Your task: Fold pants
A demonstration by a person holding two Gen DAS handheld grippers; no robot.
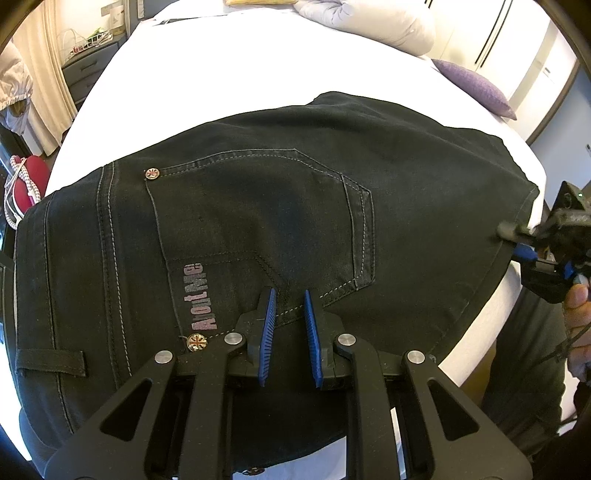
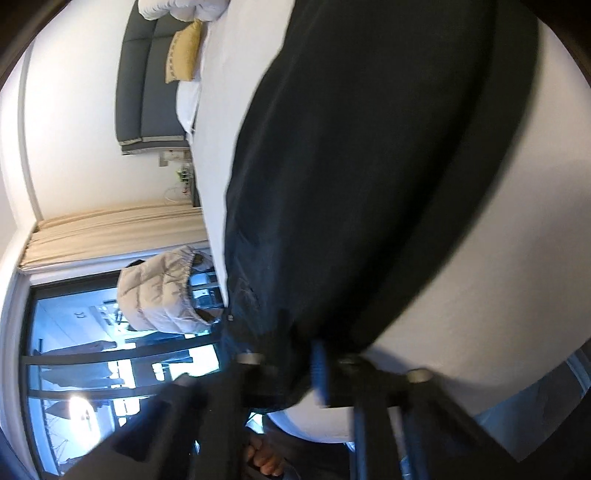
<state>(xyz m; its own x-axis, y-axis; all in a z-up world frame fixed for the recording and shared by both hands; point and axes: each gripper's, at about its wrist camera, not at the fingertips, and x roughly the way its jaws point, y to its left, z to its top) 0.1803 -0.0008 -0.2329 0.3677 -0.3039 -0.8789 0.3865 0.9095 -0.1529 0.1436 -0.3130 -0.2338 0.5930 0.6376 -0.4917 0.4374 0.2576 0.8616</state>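
Black jeans (image 1: 258,206) lie flat on the white bed (image 1: 229,70), back pocket up with pink lettering and metal rivets. My left gripper (image 1: 289,295) hovers over the pocket's lower edge, near the waistband, with its blue pads apart and nothing between them. My right gripper (image 1: 517,243) is at the right edge of the jeans, its fingers pinched on the fabric hem. In the blurred, rotated right wrist view the black jeans (image 2: 369,166) fill the frame and run between the right gripper's fingers (image 2: 319,363).
A grey pillow (image 1: 369,18) and a purple cushion (image 1: 476,88) lie at the far end of the bed. A dresser (image 1: 88,70) and curtain stand at the left. A window and a beige jacket (image 2: 159,291) show in the right wrist view.
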